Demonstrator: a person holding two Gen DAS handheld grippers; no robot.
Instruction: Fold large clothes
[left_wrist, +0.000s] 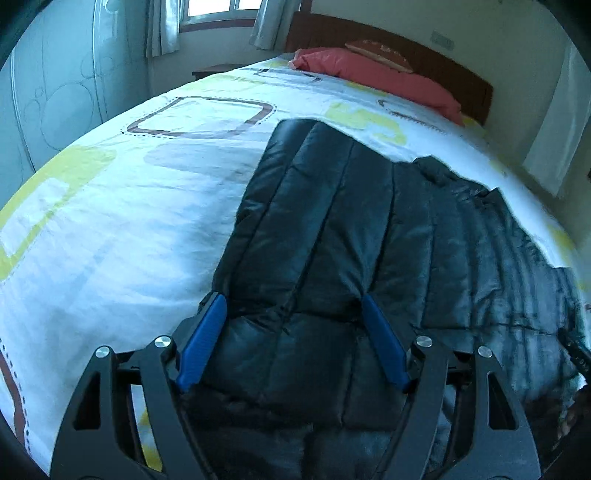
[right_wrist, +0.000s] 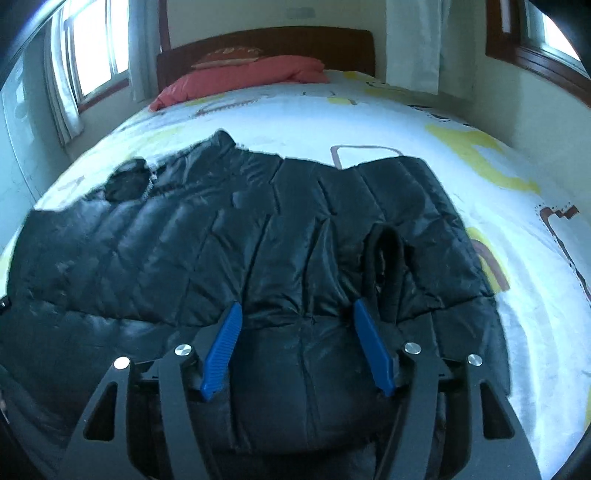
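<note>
A black quilted puffer jacket (left_wrist: 332, 221) lies spread on the bed; it also shows in the right wrist view (right_wrist: 229, 236). My left gripper (left_wrist: 293, 304) is open, its blue pads (left_wrist: 207, 339) standing on either side of a folded-in sleeve or side panel near the jacket's near edge. My right gripper (right_wrist: 297, 310) is open too, hovering over the jacket's near edge, with a black ribbed cuff (right_wrist: 384, 266) just beyond its right finger. The jacket's collar (right_wrist: 129, 181) lies at the far left in the right wrist view.
The bed has a white sheet (left_wrist: 110, 221) with yellow and brown shapes. A red pillow (left_wrist: 376, 77) lies by the dark wooden headboard (right_wrist: 266, 44). Windows and curtains stand behind the bed. A pale wardrobe (left_wrist: 55, 92) is to the left.
</note>
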